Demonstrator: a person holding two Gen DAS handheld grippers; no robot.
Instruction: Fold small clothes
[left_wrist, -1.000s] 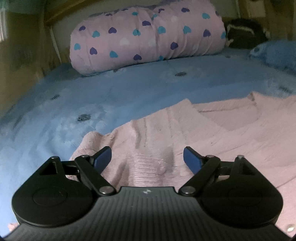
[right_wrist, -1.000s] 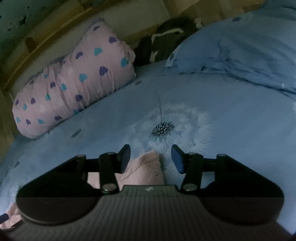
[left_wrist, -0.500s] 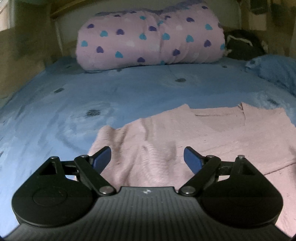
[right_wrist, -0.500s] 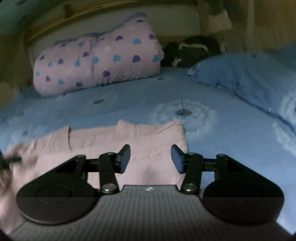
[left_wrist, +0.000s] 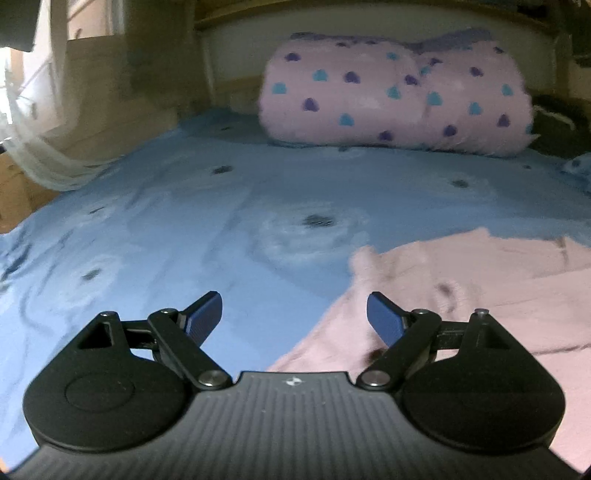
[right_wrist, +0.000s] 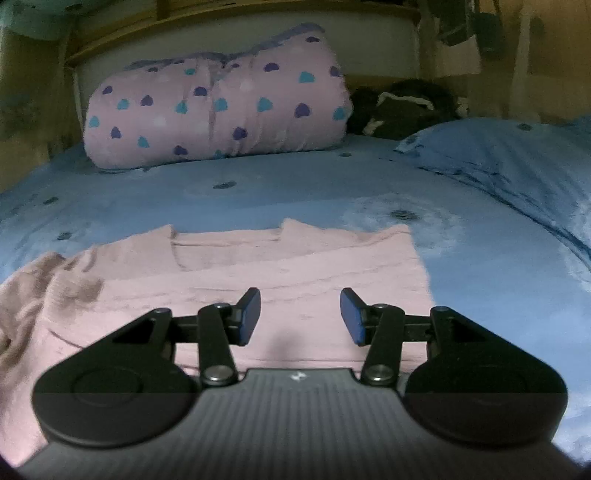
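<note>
Pink fuzzy knit sweater (right_wrist: 295, 266) lies spread flat on the blue bed sheet with white dandelion flowers (left_wrist: 184, 206). No words can be read anywhere; each claw body only has a tiny white mark. The left claw (left_wrist: 294, 315) has its jaws wide apart and holds nothing. It sits over the sweater's left edge, with bare sheet under its left finger. The right claw (right_wrist: 300, 317) has its jaws partly apart, empty, above the sweater's middle. A second ago the right claw saw only a small pink corner; now the whole sweater shows. The left claw has slid left. A pink rolled blanket with blue and purple hearts (right_wrist: 218, 110) rests at the bed's far end.
</note>
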